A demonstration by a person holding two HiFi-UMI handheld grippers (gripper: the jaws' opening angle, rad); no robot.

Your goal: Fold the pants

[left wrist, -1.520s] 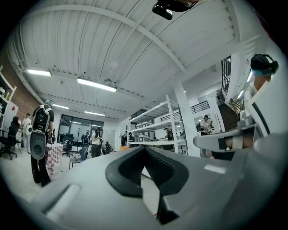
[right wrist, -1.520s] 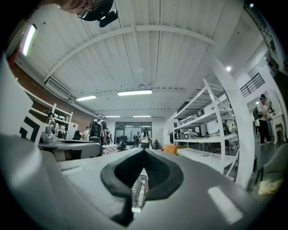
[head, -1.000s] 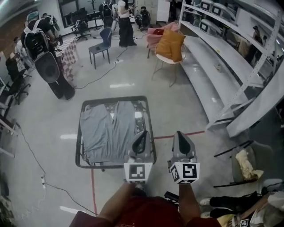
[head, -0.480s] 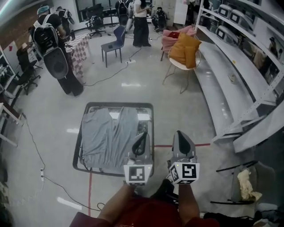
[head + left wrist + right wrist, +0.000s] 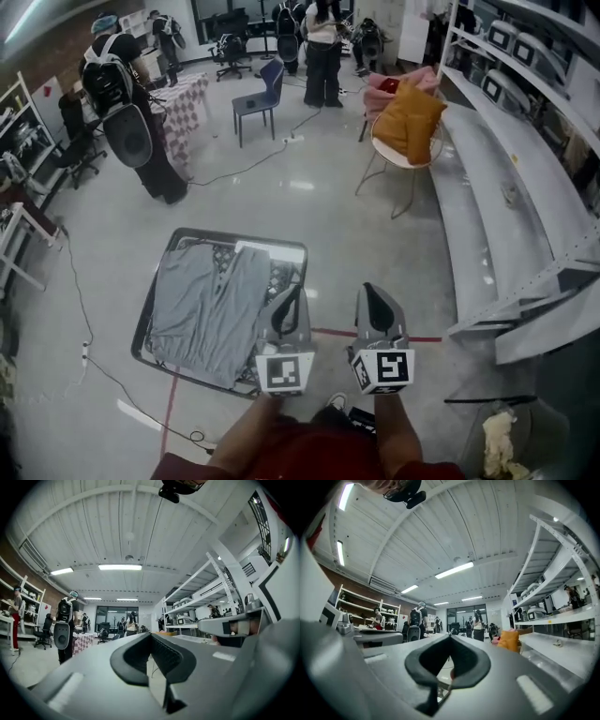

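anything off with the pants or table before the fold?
Nothing stands out. The gray pants lie spread flat on the table; the left gripper and right gripper are shut and empty.

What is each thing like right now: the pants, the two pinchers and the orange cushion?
pants: spread out flat, not folded.
left gripper: shut, holding nothing.
right gripper: shut, holding nothing.
orange cushion: propped on a chair.

Lab workspace, metal shelving (image 5: 511, 178), chairs (image 5: 261, 97) (people (image 5: 131, 122) standing)
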